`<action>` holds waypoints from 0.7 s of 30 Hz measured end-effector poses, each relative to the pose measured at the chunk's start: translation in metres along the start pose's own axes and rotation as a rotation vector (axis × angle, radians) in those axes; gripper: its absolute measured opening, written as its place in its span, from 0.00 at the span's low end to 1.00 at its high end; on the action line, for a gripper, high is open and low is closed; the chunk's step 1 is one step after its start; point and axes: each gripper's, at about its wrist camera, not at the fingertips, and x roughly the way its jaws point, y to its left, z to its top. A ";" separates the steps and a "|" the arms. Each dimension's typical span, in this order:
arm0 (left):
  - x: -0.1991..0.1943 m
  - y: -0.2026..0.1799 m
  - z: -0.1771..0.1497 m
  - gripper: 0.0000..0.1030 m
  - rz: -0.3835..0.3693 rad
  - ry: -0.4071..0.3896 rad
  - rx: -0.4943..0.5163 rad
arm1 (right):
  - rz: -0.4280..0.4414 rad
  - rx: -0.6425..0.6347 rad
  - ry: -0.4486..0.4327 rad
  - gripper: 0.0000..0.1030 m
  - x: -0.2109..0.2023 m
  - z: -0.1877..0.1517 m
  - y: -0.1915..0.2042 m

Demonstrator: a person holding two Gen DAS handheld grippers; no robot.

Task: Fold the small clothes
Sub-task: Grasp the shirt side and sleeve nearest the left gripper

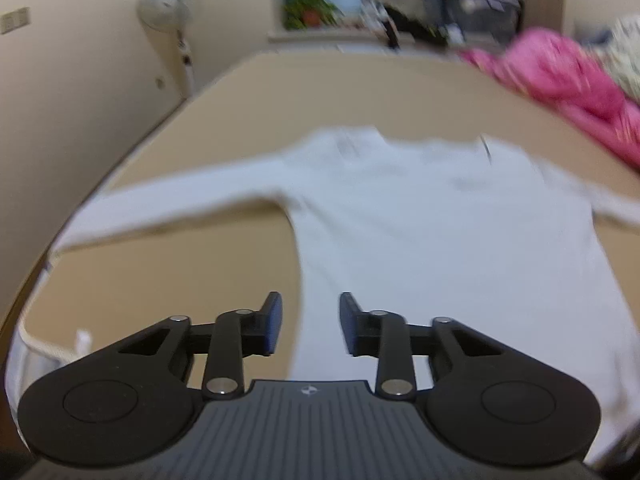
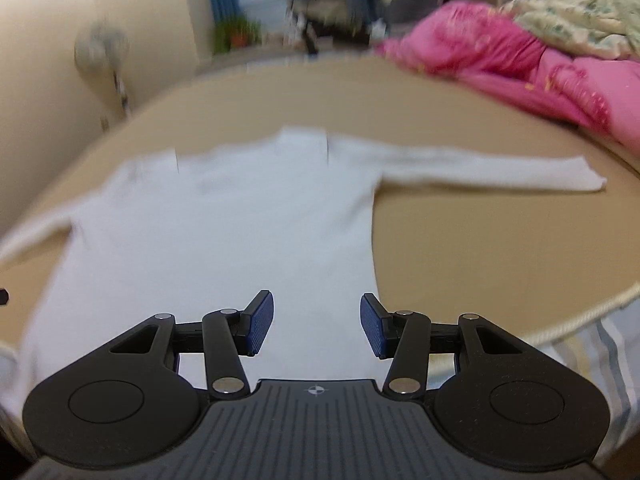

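While the white long-sleeved shirt (image 1: 420, 232) lies flat on the tan bed surface (image 1: 168, 280) with its sleeves spread to either side, you hold both grippers level near its hem end, pointing toward the collar. Your left gripper (image 1: 311, 326) sits over the shirt's left edge with jaws parted and empty. Your right gripper (image 2: 317, 326) gapes wider above the right part of the hem, probably clear of the cloth, though blur hides it.

No readable text anywhere.
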 end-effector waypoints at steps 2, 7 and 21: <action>0.004 0.019 0.022 0.24 0.018 -0.029 -0.046 | 0.030 0.039 -0.068 0.49 -0.009 0.017 -0.004; 0.047 0.084 0.080 0.24 0.068 -0.029 -0.229 | 0.092 0.091 -0.207 0.49 -0.021 0.070 -0.015; 0.201 0.333 0.065 0.34 0.324 0.166 -0.908 | 0.093 -0.072 -0.064 0.39 0.087 0.098 0.030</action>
